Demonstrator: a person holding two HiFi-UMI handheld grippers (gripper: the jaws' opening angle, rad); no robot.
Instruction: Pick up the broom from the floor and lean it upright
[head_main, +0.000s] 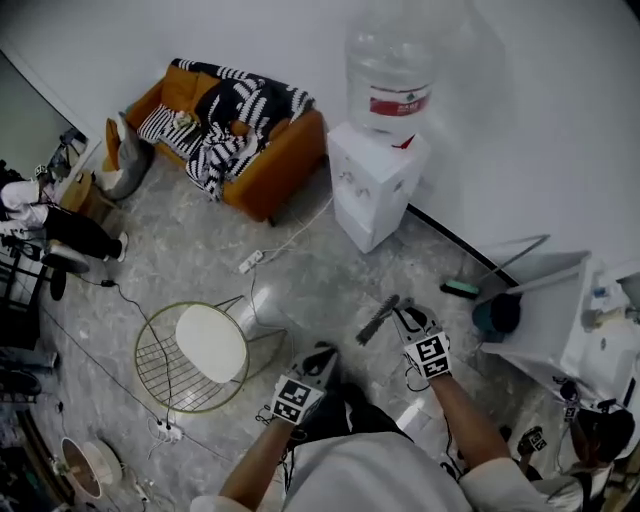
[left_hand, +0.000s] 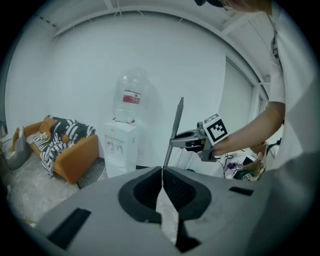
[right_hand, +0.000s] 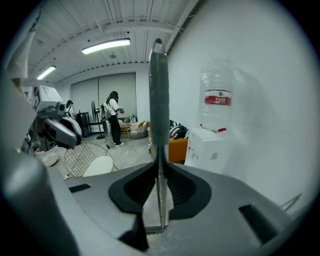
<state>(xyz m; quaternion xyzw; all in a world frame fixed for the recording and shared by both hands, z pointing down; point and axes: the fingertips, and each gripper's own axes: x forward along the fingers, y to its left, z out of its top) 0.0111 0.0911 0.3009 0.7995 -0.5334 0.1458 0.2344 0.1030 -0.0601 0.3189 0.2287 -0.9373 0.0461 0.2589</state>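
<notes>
The broom's dark grey handle (right_hand: 159, 100) stands upright between my right gripper's (right_hand: 160, 172) jaws, which are shut on it; bristles show below in the gap. In the head view the handle (head_main: 376, 320) sticks out left of the right gripper (head_main: 400, 312), held above the floor. The left gripper (head_main: 322, 355) hangs to its left, apart from the handle. In the left gripper view its jaws (left_hand: 161, 172) meet at the tips with nothing between them, and beyond them the right gripper (left_hand: 182, 141) holds the slanting handle (left_hand: 175, 125).
A white water dispenser (head_main: 372, 180) stands against the wall ahead, an orange sofa (head_main: 260, 150) to its left. A wire chair with a white seat (head_main: 200, 350) is at the left. A white cabinet (head_main: 560, 320), a dark bucket (head_main: 497, 315) and a green brush (head_main: 462, 288) are at the right.
</notes>
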